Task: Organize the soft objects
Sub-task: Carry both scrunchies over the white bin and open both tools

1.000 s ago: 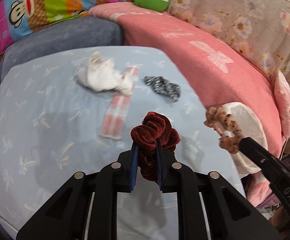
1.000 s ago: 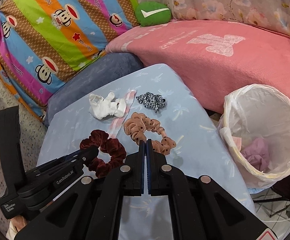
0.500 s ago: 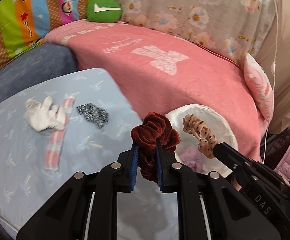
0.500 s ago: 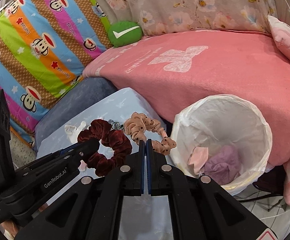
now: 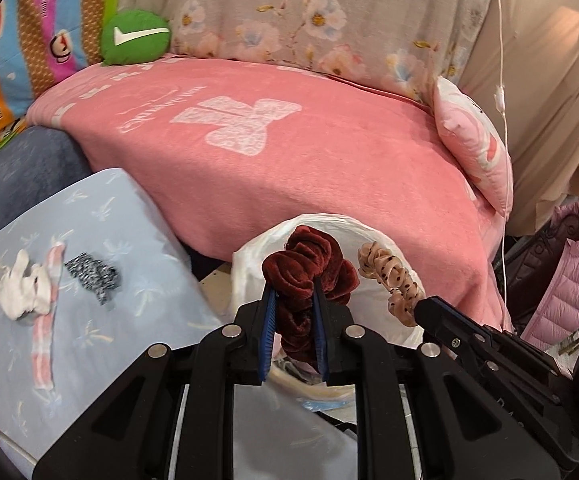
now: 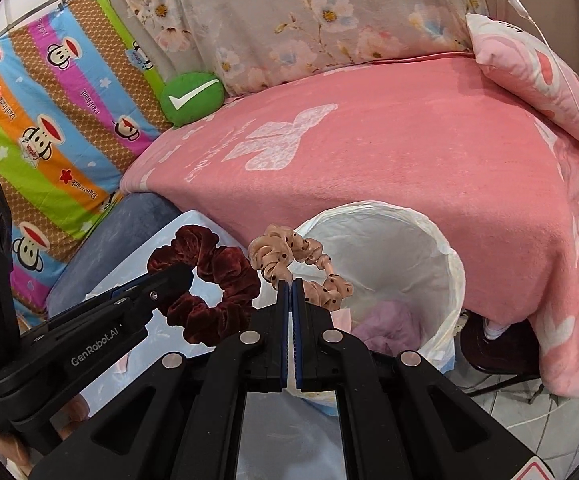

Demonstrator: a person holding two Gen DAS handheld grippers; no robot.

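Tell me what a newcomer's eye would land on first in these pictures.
First, the two scrunchies held up in front of the white-lined bin: a dark red velvet scrunchie between the fingers of the left gripper, whose jaws are opening, and a beige dotted scrunchie pinched in the right gripper. Behind them spreads the big pink blanket, with a green checkmark cushion at its far left.
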